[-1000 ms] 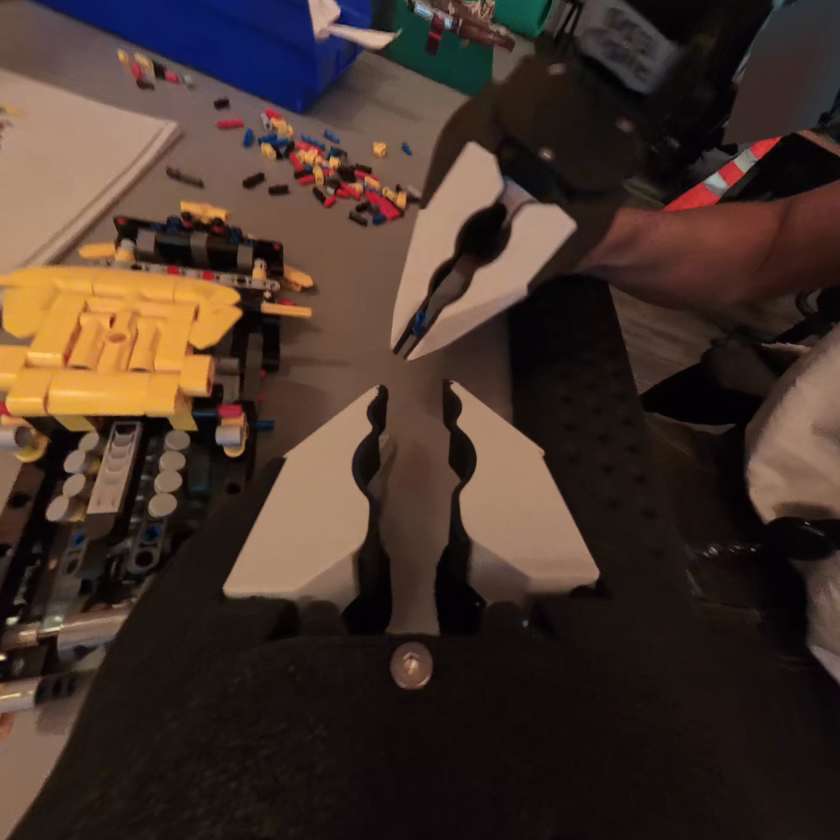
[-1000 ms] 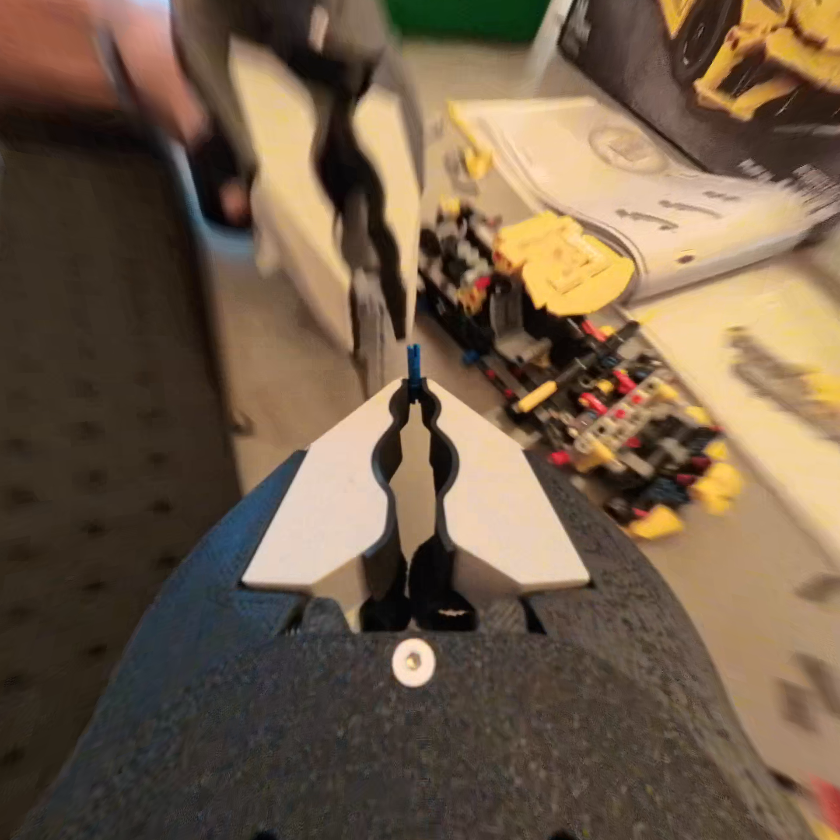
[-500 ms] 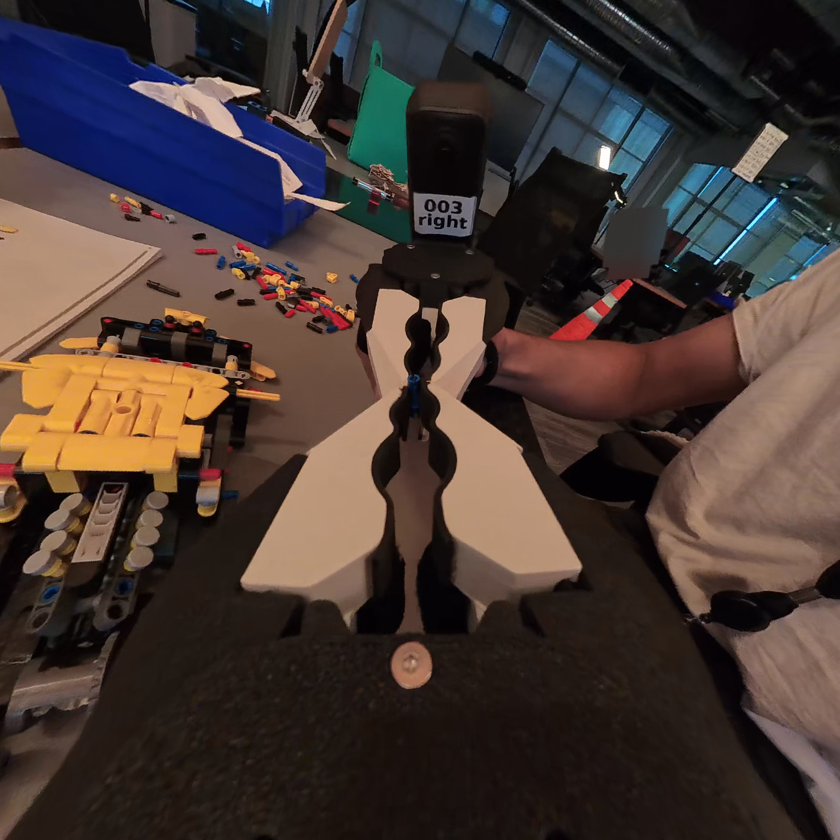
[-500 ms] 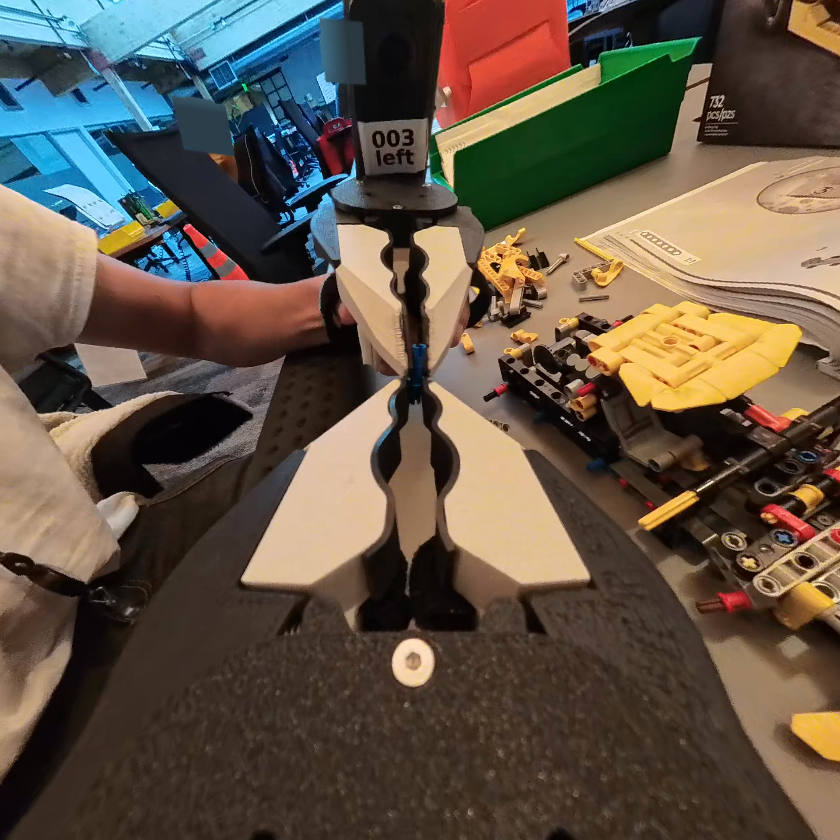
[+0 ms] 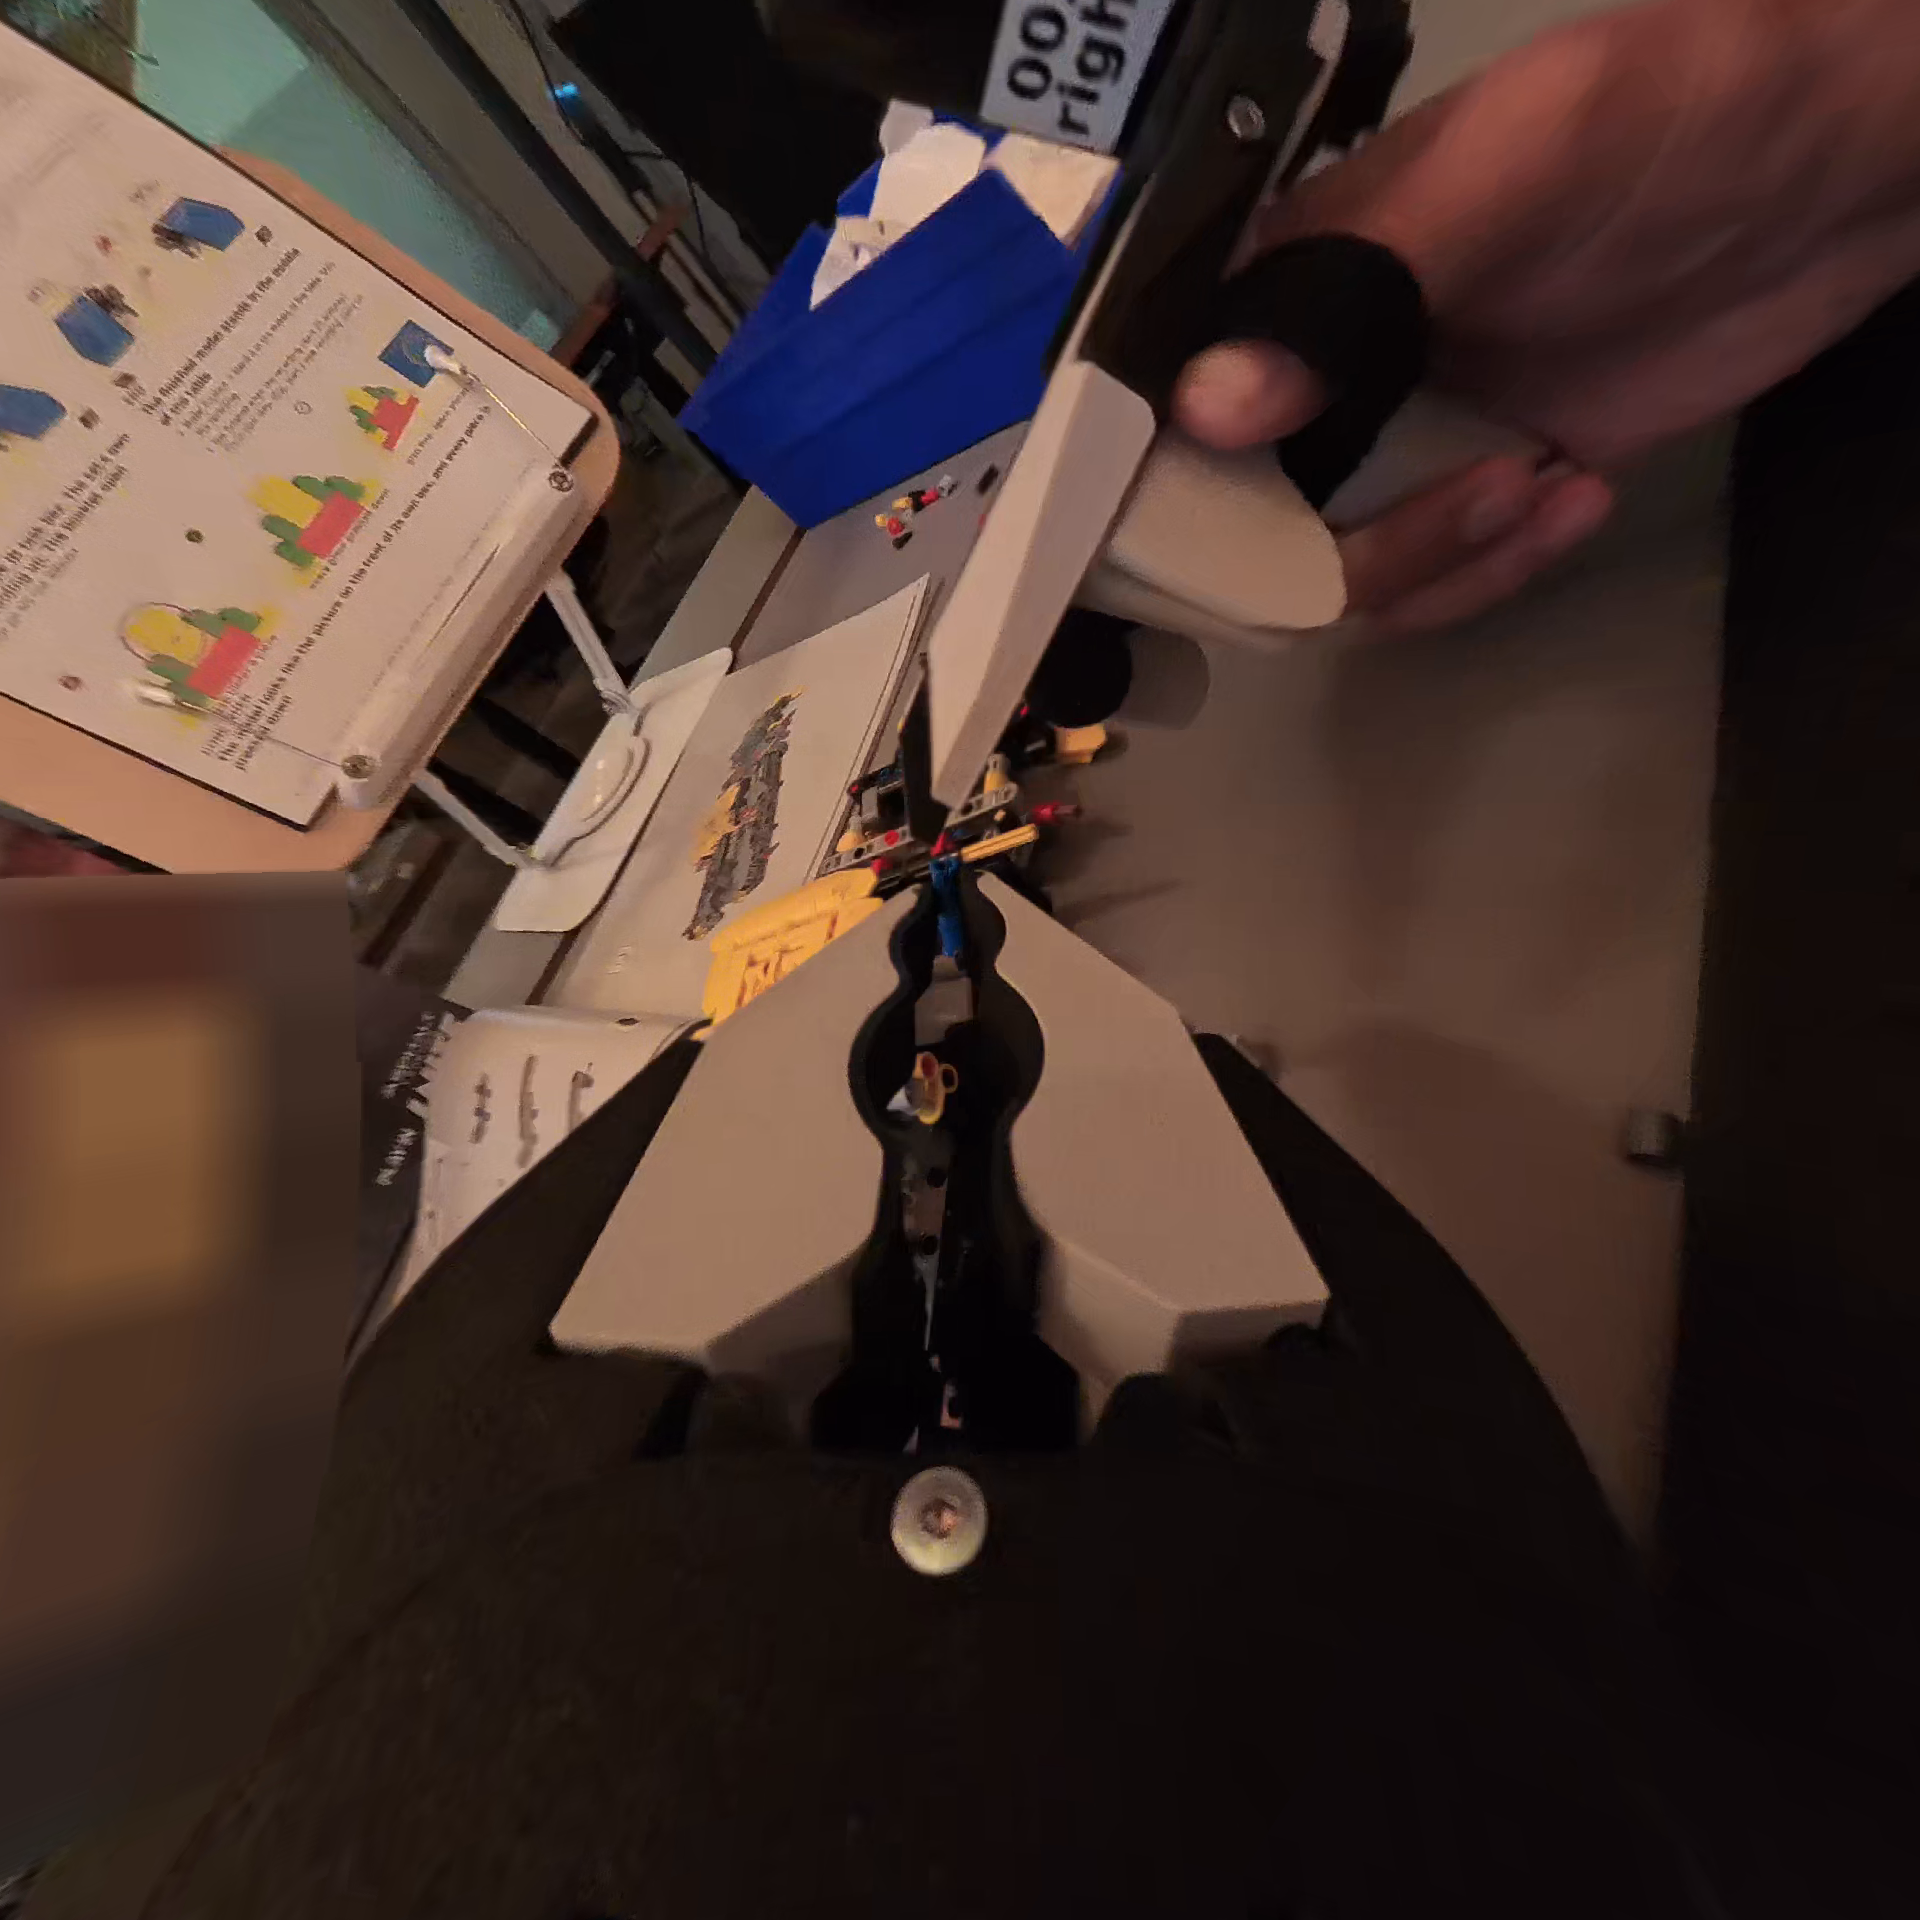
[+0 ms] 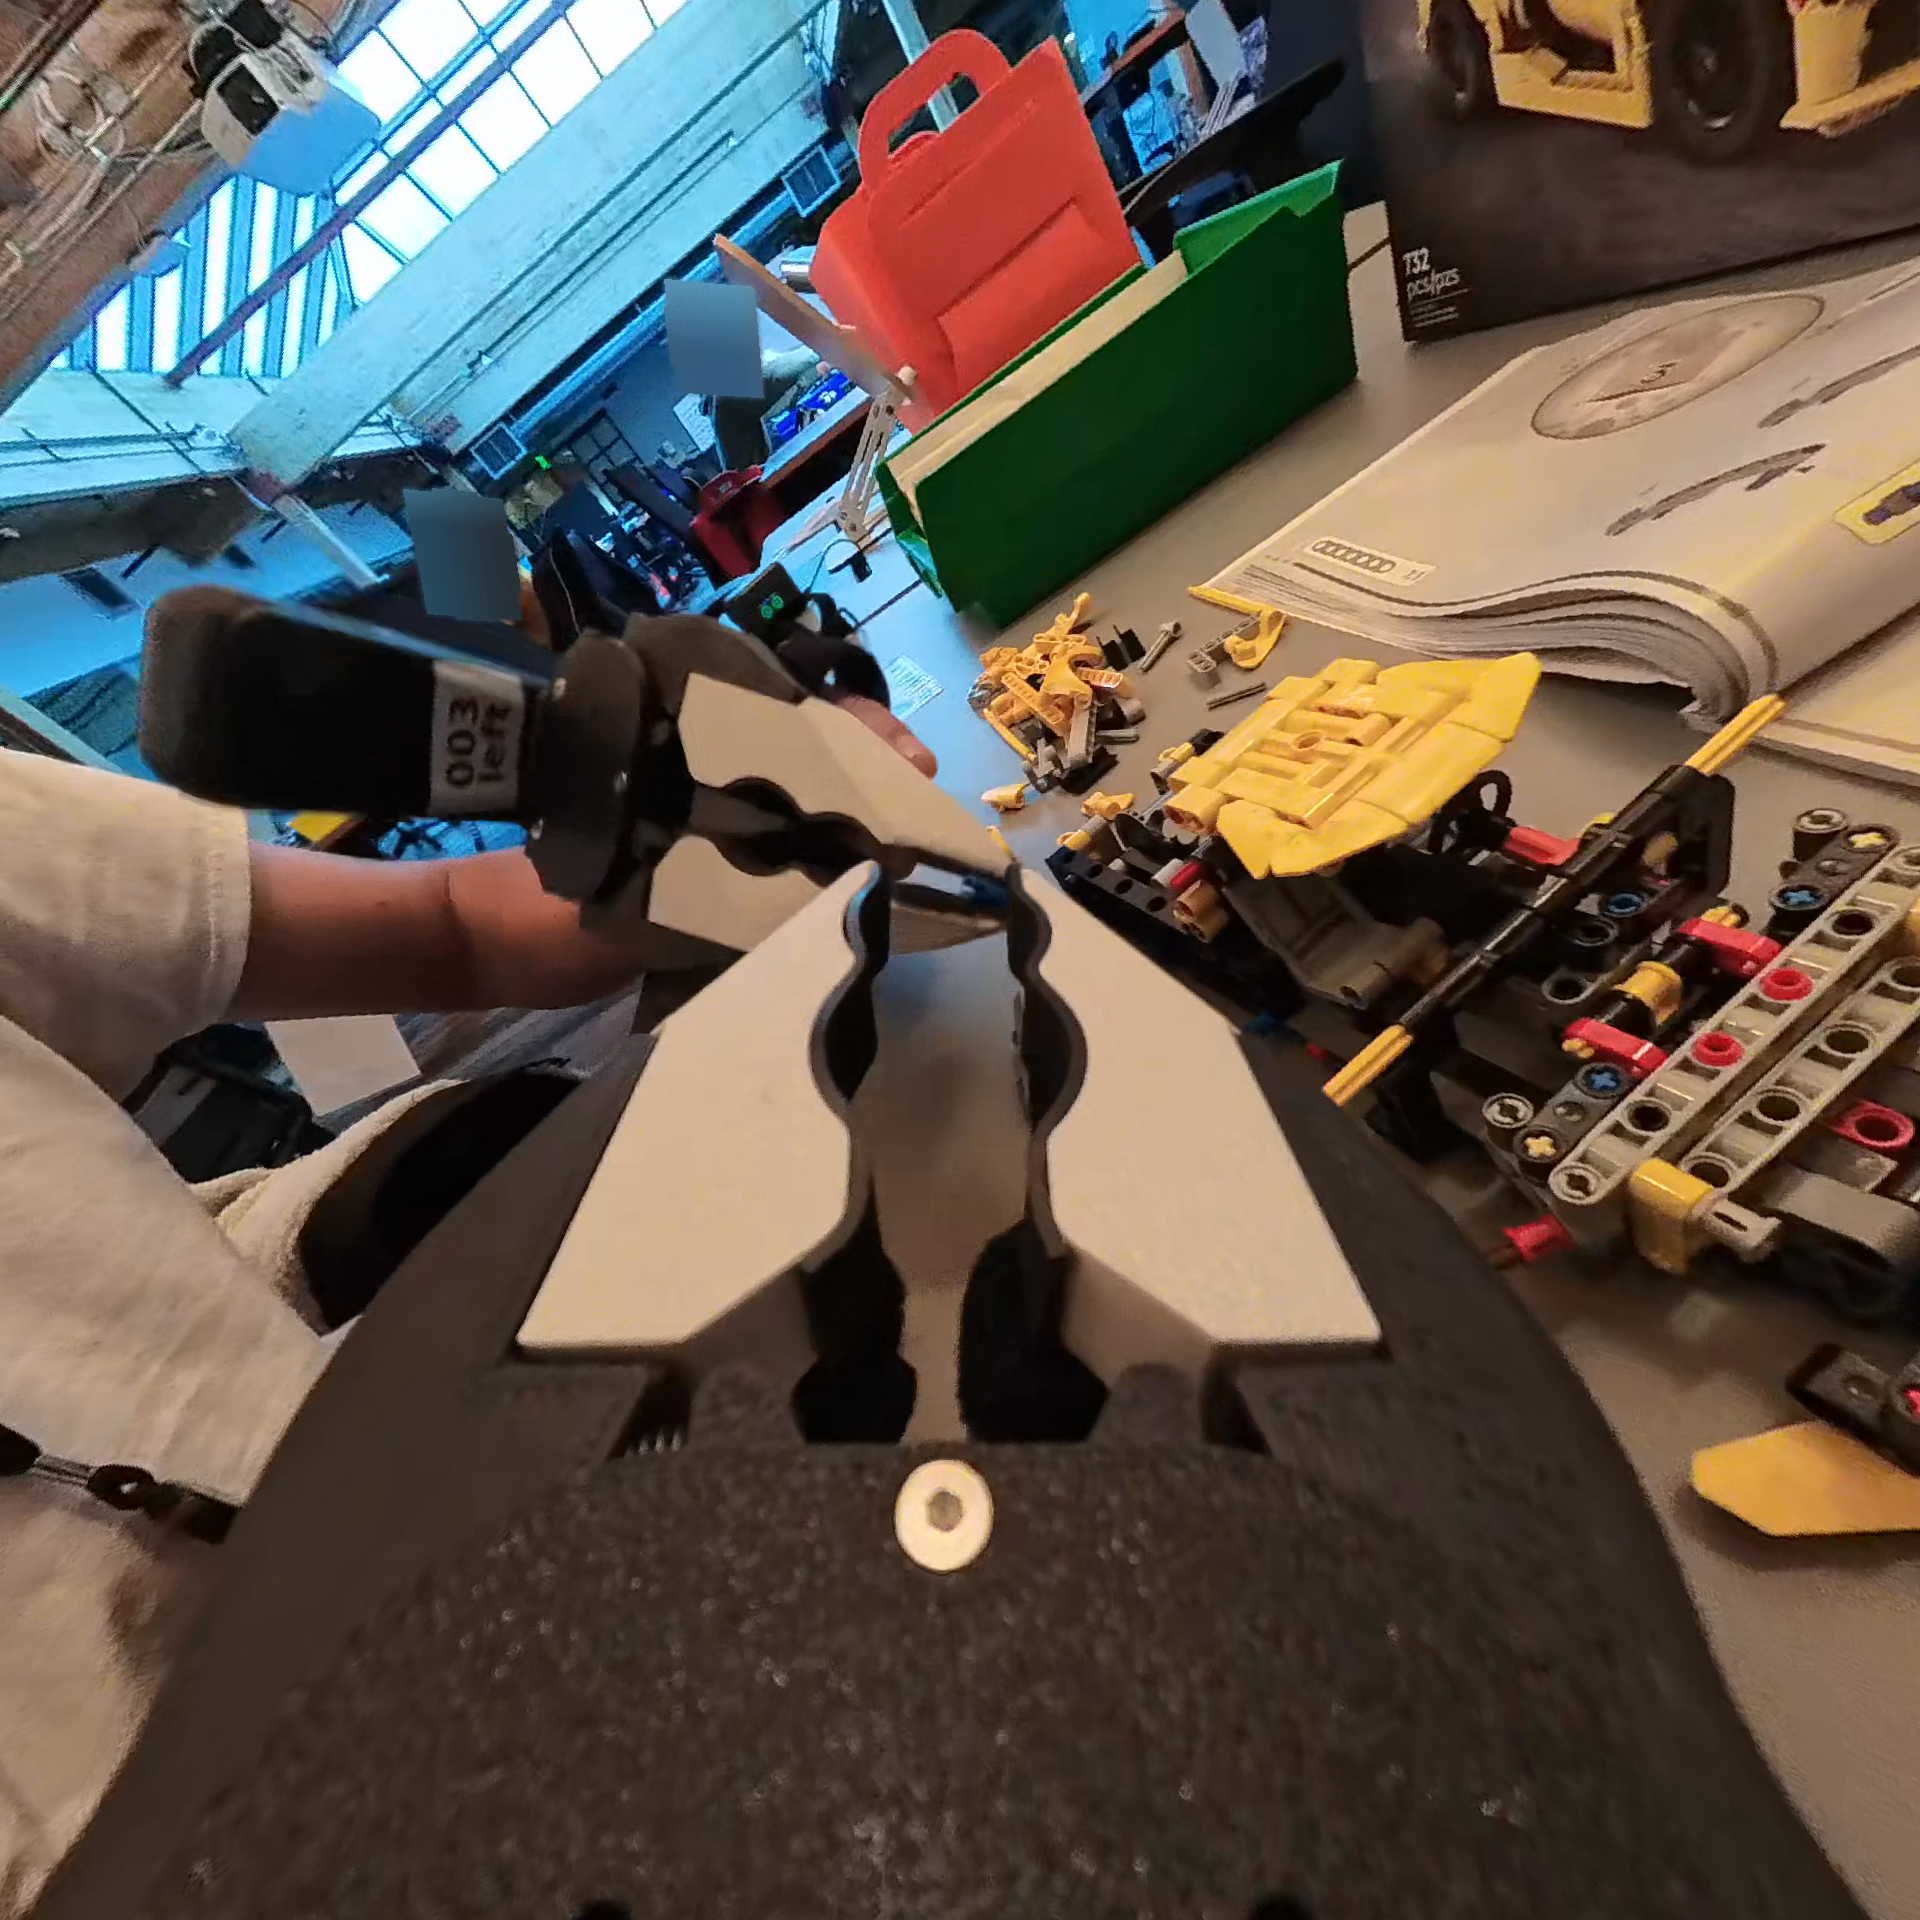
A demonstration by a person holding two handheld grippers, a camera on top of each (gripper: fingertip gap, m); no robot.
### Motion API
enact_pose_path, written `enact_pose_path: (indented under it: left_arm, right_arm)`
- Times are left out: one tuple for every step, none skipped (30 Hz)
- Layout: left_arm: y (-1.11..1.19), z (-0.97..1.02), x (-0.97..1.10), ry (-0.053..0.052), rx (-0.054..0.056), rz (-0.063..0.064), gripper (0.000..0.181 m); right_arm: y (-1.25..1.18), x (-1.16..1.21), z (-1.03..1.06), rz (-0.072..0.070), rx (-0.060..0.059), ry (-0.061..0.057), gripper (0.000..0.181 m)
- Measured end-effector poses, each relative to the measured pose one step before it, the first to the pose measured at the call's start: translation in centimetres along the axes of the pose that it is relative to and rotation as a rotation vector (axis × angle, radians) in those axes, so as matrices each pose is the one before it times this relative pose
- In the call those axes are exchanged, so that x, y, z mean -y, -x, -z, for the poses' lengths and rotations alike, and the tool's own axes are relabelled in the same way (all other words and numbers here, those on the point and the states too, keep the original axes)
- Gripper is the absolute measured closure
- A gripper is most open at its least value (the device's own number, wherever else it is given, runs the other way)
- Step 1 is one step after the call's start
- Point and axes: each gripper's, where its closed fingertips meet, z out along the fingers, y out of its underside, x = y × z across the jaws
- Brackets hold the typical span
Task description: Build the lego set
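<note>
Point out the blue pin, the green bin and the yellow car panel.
blue pin [image 5: 944,902]: left wrist view, its shaft.
green bin [image 6: 1132,457]: right wrist view, its front wall.
yellow car panel [image 6: 1351,758]: right wrist view, its top surface.

Where things sit on my table

My car model sits before the booklet; loose pieces lie left of it.

So my right gripper just let go, jaws spread now. The blue pin went over to my left gripper, pinched at its 12 o'clock tip.
</note>
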Motion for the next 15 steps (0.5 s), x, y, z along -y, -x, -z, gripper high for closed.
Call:
enact_pose_path:
  left_arm:
    - [-0.132, -0.160, -0.079, 0.0198, 0.0183, -0.0330, 0.178]
    - [0.010, -0.083, 0.036, 0.0094, 0.0234, -0.0337, 0.178]
    - [0.110, -0.006, 0.118, 0.0032, 0.0219, -0.0253, 0.179]
    - [0.032, -0.098, -0.102, 0.0114, 0.0070, 0.0012, 0.178]
    - [-0.031, -0.046, -0.052, 0.0039, -0.0019, 0.0090, 0.178]
    - [0.117, 0.063, 0.083, -0.0022, 0.0088, -0.0054, 0.178]
    - [0.104, 0.089, 0.161, -0.0063, 0.0142, -0.0176, 0.179]
    - [-0.156, 0.007, 0.114, -0.0016, 0.0056, -0.0261, 0.178]
    - [-0.190, -0.056, 0.018, 0.0072, 0.0123, -0.0366, 0.178]
    - [-0.087, -0.043, -0.008, 0.0116, 0.0222, -0.0473, 0.178]
    - [-0.023, -0.002, 0.045, 0.0079, 0.0212, -0.0402, 0.178]
    - [0.025, 0.029, 0.040, 0.0044, 0.0135, -0.0205, 0.178]
    - [0.040, -0.005, -0.050, 0.0054, 0.0031, -0.0002, 0.178]
    - [-0.002, -0.045, -0.141, 0.0069, -0.0061, 0.0140, 0.178]
    - [0.091, -0.053, -0.147, 0.0049, -0.0025, 0.0169, 0.178]
  right_arm:
    - [0.019, -0.106, -0.088, 0.0030, -0.0023, 0.0083, 0.160]
    - [-0.165, -0.232, -0.148, 0.0039, -0.0120, 0.0145, 0.160]
    - [-0.024, -0.332, -0.177, 0.0077, -0.0055, 0.0205, 0.161]
    - [-0.154, 0.013, 0.019, 0.0071, -0.0147, -0.0004, 0.162]
    - [-0.078, -0.073, 0.038, 0.0077, -0.0052, 0.0067, 0.163]
    - [0.059, 0.123, 0.017, -0.0068, 0.0085, -0.0088, 0.163]
    - [0.083, 0.228, 0.031, -0.0110, 0.0105, -0.0137, 0.165]
    - [-0.132, -0.001, 0.047, 0.0007, -0.0062, 0.0022, 0.167]
    - [-0.090, -0.175, -0.005, 0.0076, -0.0037, 0.0104, 0.169]
    - [-0.110, -0.073, 0.023, -0.0021, -0.0042, 0.0029, 0.171]
    - [-0.047, -0.022, 0.060, 0.0040, -0.0007, 0.0031, 0.174]
    - [0.053, 0.008, 0.033, 0.0001, 0.0059, 0.0030, 0.174]
    - [-0.016, 0.007, -0.018, -0.0017, 0.0004, 0.0003, 0.174]
    - [-0.137, -0.059, -0.098, 0.0051, -0.0103, 0.0015, 0.174]
    - [-0.125, -0.066, -0.096, 0.0170, -0.0167, 0.0032, 0.173]
